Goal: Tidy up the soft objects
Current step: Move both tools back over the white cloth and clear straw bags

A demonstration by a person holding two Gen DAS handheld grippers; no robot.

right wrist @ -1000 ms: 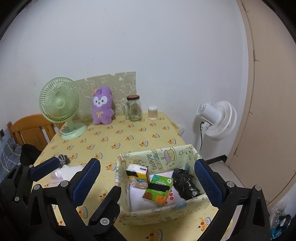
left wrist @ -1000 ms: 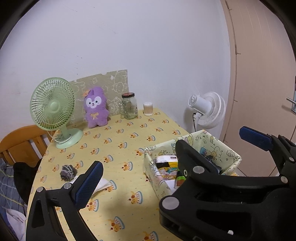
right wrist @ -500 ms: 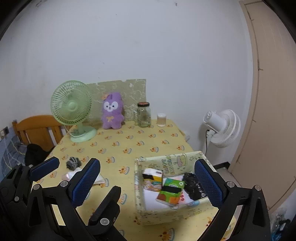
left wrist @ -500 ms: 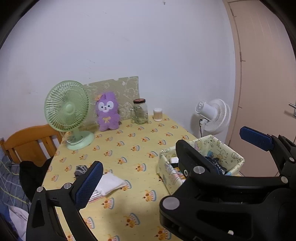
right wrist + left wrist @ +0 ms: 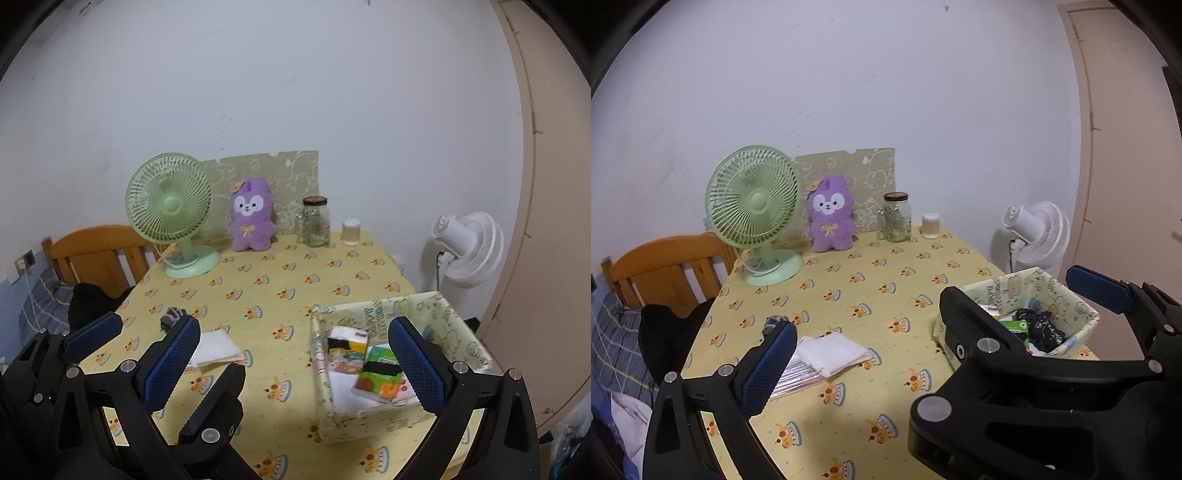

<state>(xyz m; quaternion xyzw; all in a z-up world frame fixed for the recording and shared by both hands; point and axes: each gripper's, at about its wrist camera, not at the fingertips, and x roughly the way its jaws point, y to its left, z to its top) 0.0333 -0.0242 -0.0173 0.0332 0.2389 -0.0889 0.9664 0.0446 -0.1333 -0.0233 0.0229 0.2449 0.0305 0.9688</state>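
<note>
A yellow fabric basket [image 5: 461, 325] [image 5: 1067, 295] sits at the table's right front and holds tissue packs [image 5: 380, 376] and a black bundle [image 5: 1043, 328]. A white folded cloth [image 5: 831, 350] [image 5: 216, 345] lies on a plastic sleeve at the left front. A small grey soft item [image 5: 170, 316] [image 5: 772, 322] lies behind it. A purple plush toy [image 5: 830, 213] [image 5: 252, 214] stands at the back. My left gripper [image 5: 934, 325] is open and empty above the table's front. My right gripper [image 5: 295, 365] is open and empty, level with the basket.
A green desk fan [image 5: 753, 210] stands at the back left, a glass jar [image 5: 895, 218] and a small white container [image 5: 930, 225] at the back. A white floor fan [image 5: 467, 251] stands right of the table. A wooden chair [image 5: 96, 254] is at the left.
Both grippers have pulled back and up from the table, so more of it shows. The folded cloth and basket now appear farther away. Both grippers stay open.
</note>
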